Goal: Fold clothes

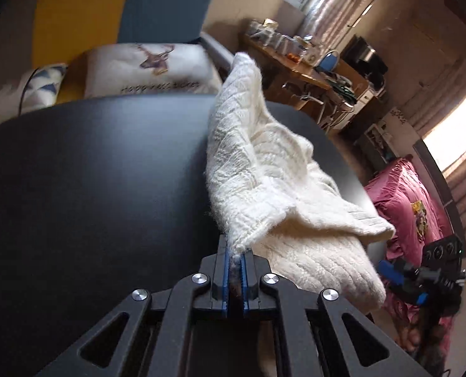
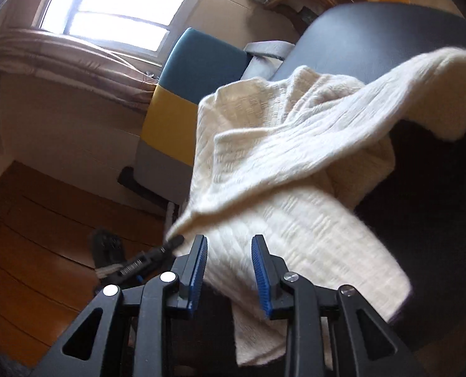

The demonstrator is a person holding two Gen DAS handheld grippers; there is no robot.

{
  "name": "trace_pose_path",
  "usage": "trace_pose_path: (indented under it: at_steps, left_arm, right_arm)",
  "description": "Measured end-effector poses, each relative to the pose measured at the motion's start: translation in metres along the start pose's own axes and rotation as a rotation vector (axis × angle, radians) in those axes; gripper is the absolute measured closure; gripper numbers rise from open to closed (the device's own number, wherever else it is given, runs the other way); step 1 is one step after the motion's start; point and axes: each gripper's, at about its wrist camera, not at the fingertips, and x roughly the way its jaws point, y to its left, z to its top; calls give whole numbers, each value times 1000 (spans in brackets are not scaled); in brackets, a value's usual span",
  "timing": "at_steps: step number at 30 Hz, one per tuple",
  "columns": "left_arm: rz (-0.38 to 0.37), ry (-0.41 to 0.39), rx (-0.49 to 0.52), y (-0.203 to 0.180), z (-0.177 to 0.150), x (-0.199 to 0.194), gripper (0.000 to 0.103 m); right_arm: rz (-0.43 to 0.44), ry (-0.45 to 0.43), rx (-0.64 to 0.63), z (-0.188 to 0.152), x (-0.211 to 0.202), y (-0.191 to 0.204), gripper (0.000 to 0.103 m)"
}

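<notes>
dark round table [image 1: 91, 172] fills left of left wrist view, sofa with cushions behind. white knit sweater [image 1: 264, 169] lies on table, right of centre. left gripper [image 1: 236, 253] clamped tight on sweater edge, lifting it. right gripper [image 2: 229, 251] partly open, pads apart, sweater fabric between, grip unclear.

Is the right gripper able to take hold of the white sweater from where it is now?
Probably yes. The right gripper is open and the white sweater lies directly ahead of its fingers, with nothing between them. The left gripper already pinches another edge, off to the side.
</notes>
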Motion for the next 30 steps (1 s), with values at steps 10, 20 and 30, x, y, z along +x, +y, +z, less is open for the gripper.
trace_pose_path:
  at_steps: [10,20,30]
  left_arm:
    - [35,-49,-152,83,-86,-64,87]
    - [35,-57,-115,73,-134,-84,42]
    - [-9,-6,8,25,-144,-66,40]
  right_arm:
    - [33,-55,319,-16,24,-36,68]
    - [-107,-116,530,-32,27,-62,68]
    - [-85,-273,613,-29,35,-82,68]
